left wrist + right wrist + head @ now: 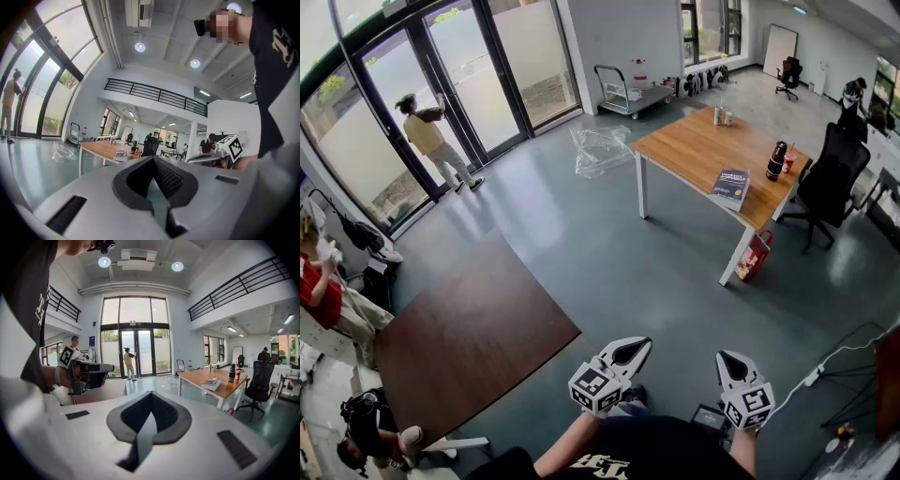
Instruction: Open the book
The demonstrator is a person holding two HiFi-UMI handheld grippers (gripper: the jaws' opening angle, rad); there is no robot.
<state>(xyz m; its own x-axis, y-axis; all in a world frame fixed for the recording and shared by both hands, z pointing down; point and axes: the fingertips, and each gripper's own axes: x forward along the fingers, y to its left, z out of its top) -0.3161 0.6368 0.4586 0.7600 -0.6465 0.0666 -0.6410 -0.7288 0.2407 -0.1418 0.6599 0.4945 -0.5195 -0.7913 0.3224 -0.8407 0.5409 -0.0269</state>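
Two grippers sit low at six o'clock in the head view, the left gripper (pixel 630 352) beside the right gripper (pixel 731 364), each with its fingers closed on nothing. The book (pixel 731 187) lies closed well apart from them at two o'clock, near the wooden tabletop's (pixel 694 150) edge, with a dark bottle (pixel 776 160) at its two o'clock.
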